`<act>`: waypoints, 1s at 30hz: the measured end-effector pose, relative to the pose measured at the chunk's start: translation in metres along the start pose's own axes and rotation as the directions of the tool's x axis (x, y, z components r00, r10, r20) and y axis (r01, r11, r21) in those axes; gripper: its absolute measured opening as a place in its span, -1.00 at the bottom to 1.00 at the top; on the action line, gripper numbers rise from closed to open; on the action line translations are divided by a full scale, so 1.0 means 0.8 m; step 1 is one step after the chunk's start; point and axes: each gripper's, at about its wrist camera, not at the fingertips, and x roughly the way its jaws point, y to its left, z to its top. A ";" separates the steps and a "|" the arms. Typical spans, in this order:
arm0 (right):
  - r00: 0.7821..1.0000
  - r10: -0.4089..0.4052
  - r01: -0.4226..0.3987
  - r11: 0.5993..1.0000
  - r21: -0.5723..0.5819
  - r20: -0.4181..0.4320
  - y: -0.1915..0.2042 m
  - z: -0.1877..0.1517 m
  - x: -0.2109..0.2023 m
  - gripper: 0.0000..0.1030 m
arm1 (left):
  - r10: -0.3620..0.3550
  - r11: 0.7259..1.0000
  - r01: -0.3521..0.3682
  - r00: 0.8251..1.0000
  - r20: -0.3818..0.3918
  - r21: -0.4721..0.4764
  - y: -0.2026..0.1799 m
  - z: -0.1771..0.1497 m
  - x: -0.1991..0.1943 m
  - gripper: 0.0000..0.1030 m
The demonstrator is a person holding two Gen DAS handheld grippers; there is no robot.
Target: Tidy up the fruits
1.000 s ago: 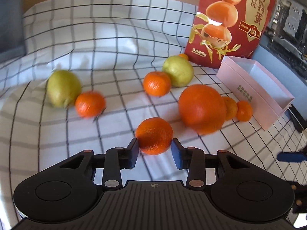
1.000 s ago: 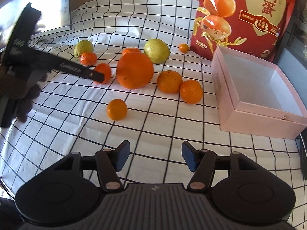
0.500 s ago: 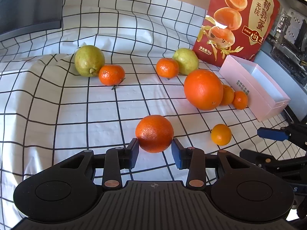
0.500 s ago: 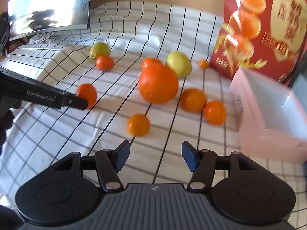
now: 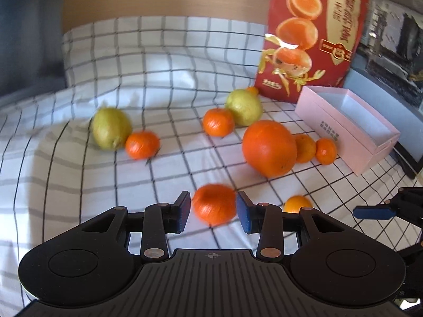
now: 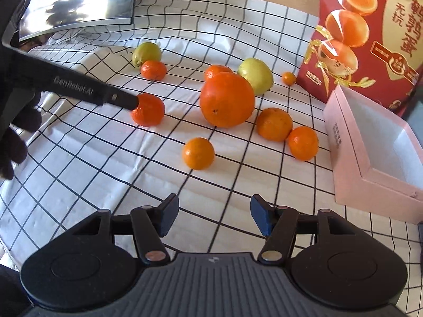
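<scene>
My left gripper (image 5: 213, 210) is shut on a small mandarin (image 5: 214, 203), held just above the checked cloth (image 5: 79, 185). In the right wrist view the same mandarin (image 6: 149, 111) sits at the tip of the left gripper's black finger (image 6: 116, 97). My right gripper (image 6: 214, 216) is open with nothing between its pads, low over the cloth in front of a loose mandarin (image 6: 198, 153). A large orange (image 6: 227, 99) lies mid-cloth, and an open pink box (image 6: 370, 158) stands at the right.
Two green fruits (image 6: 146, 52) (image 6: 255, 75) and several more mandarins (image 6: 302, 142) lie scattered on the cloth. A tall red bag (image 6: 370, 39) stands behind the box. A monitor (image 6: 79, 0) is at the back left. A gloved hand (image 6: 15, 132) holds the left gripper.
The left gripper has kept its grip on the mandarin and shifted a little up and sideways over the cloth. The right gripper's view has rolled and moved; its jaws stand as before.
</scene>
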 end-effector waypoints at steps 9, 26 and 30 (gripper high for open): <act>1.000 -0.007 0.007 1.000 0.011 0.002 -0.004 -0.009 -0.007 0.18 | -0.010 0.989 0.016 0.999 -0.042 0.147 -0.039 0.004 0.027 0.13; 1.000 0.009 -0.008 1.000 0.022 -0.010 -0.005 -0.009 -0.002 0.18 | -0.002 1.000 0.003 0.995 -0.095 0.015 0.003 0.000 0.036 0.10; 1.000 0.008 -0.008 1.000 0.008 -0.015 -0.003 -0.006 0.003 0.18 | 0.002 1.000 0.000 0.991 -0.134 0.016 0.001 -0.004 0.052 0.06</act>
